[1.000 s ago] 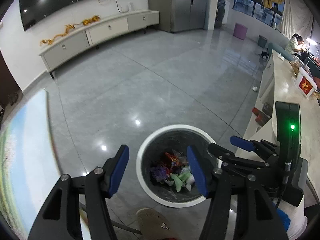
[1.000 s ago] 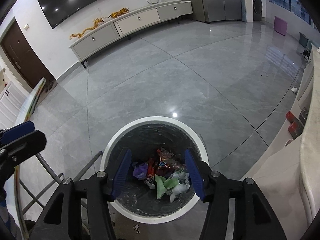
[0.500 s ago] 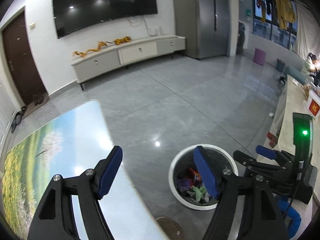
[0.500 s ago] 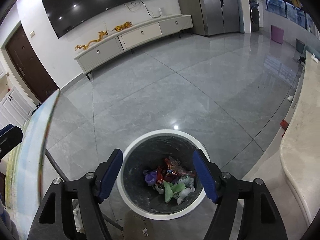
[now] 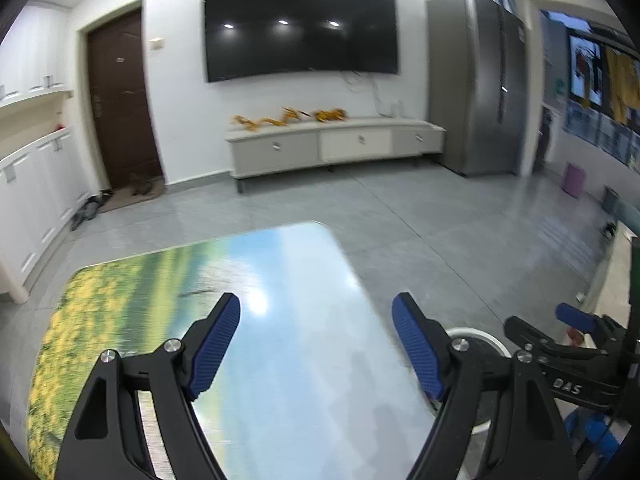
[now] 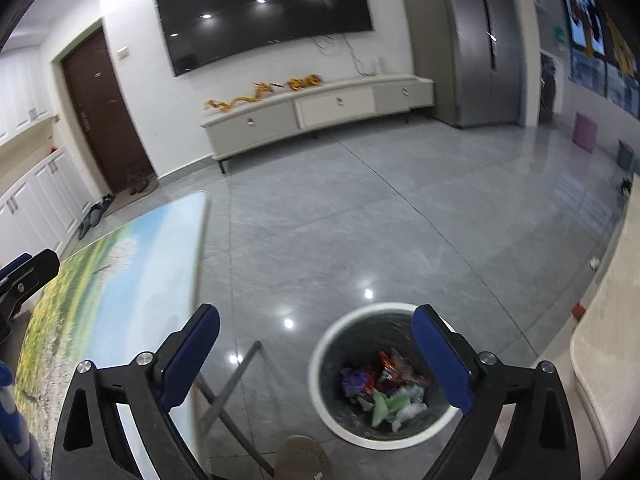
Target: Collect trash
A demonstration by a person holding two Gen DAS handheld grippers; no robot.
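Both views have swung up and away from the round white-rimmed bin w/ grey liner (image 6: 382, 376): 1 s ago it sat centred between each pair of blue pads, now it's at 5 o'clock in the right wrist view and only a rim sliver shows in the left, behind the right-hand pad.

Left gripper (image 5: 316, 344) and right gripper (image 6: 316, 354) have both just been opening; jaws spread wide, nothing between them. Trash, i.e. crumpled wrappers (image 6: 380, 384), lies in the bin, so that drop looks done; prob. heading back for more.

Left gripper hangs over the glossy landscape-print tabletop (image 5: 280, 320), no litter visible on it.

Around: wall TV at 12, low white cabinet below it, brown door at 10. Table's metal legs (image 6: 230, 384) stand near the bin, a snag risk.
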